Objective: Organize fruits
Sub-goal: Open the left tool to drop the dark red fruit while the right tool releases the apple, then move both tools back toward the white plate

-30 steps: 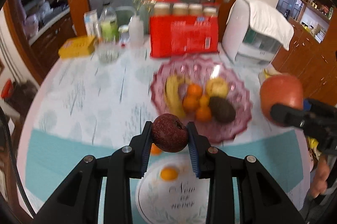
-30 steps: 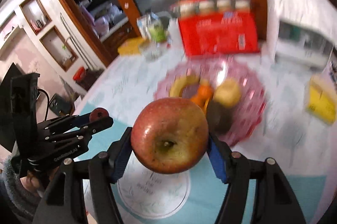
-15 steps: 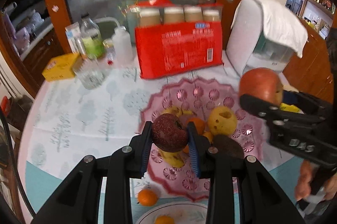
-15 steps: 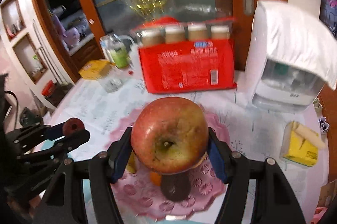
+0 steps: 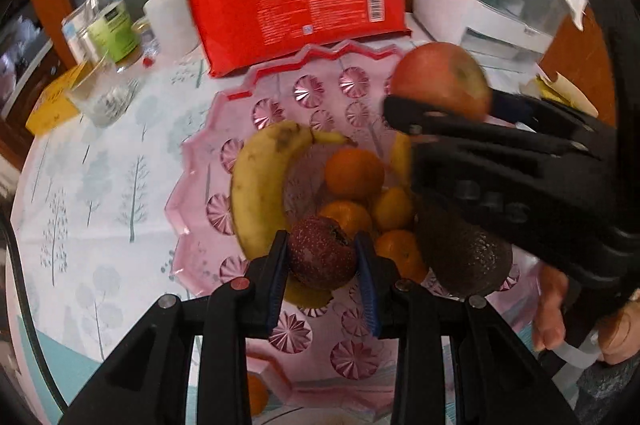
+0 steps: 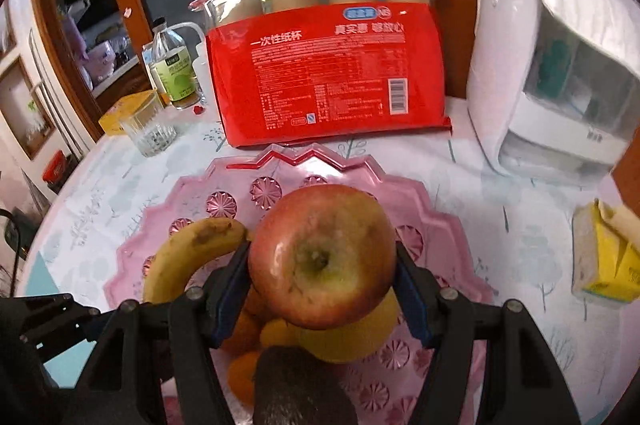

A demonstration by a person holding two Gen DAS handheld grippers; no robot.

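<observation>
My left gripper [image 5: 322,257] is shut on a small dark red fruit [image 5: 320,252], held low over the near side of the pink glass fruit bowl [image 5: 280,81]. My right gripper [image 6: 322,265] is shut on a big red-yellow apple [image 6: 322,255] above the bowl's middle; in the left wrist view the apple [image 5: 440,81] hangs over the bowl's right side. In the bowl [image 6: 432,209] lie a banana [image 5: 256,189], several oranges [image 5: 354,173], a yellow fruit [image 6: 352,337] and a dark avocado [image 5: 464,261].
Behind the bowl stand a red pack of paper cups [image 6: 332,73], a white appliance [image 6: 560,73], a glass [image 6: 148,129] and bottles [image 6: 172,65]. A yellow carton [image 6: 604,257] lies at the right. An orange [image 5: 256,393] sits on the table before the bowl. A hand [image 5: 560,309] holds the right gripper.
Both grippers have come forward and down over the bowl, fruits still in their jaws. The bowl now fills both views; the white plate has dropped out of sight.
</observation>
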